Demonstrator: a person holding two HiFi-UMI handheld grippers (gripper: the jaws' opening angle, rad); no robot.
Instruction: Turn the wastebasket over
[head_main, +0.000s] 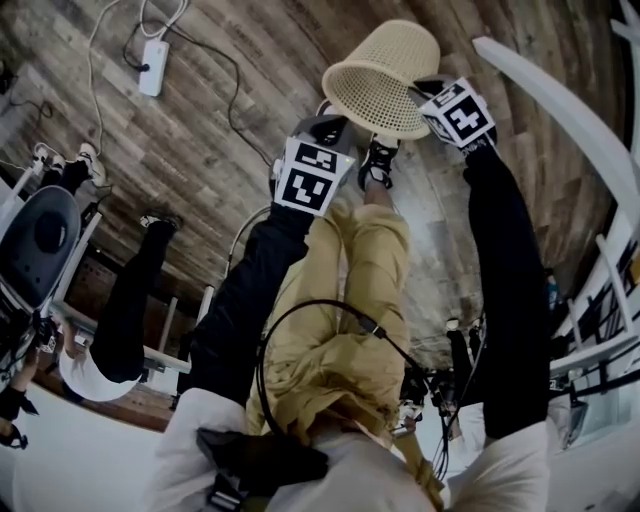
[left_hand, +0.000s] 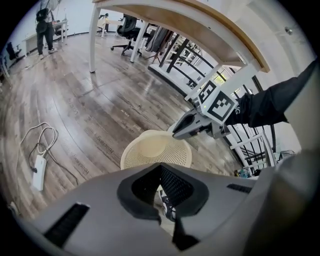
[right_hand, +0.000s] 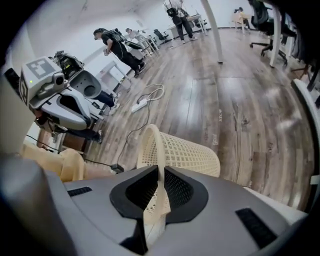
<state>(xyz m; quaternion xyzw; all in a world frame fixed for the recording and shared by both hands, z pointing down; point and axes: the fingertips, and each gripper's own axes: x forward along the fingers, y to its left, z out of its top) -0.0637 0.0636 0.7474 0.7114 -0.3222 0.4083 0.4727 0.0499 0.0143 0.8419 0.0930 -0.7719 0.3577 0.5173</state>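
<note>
The wastebasket (head_main: 385, 80) is a cream lattice basket, held off the wooden floor and tipped with its mouth toward the lower left. My right gripper (head_main: 428, 108) is at its right side, and in the right gripper view that gripper (right_hand: 160, 172) is shut on the basket's rim (right_hand: 152, 145). My left gripper (head_main: 322, 130) hangs below and left of the basket, apart from it. In the left gripper view its jaws (left_hand: 161, 186) stand together with nothing between them, and the basket (left_hand: 157, 150) lies just ahead, its open mouth facing the camera.
A white power strip (head_main: 153, 67) with its cable lies on the floor at the far left. A white desk frame (head_main: 560, 100) stands at the right. My tan-trousered legs and a black shoe (head_main: 378, 165) are below the basket. Another person (head_main: 130, 300) and a chair (head_main: 40, 240) are at the left.
</note>
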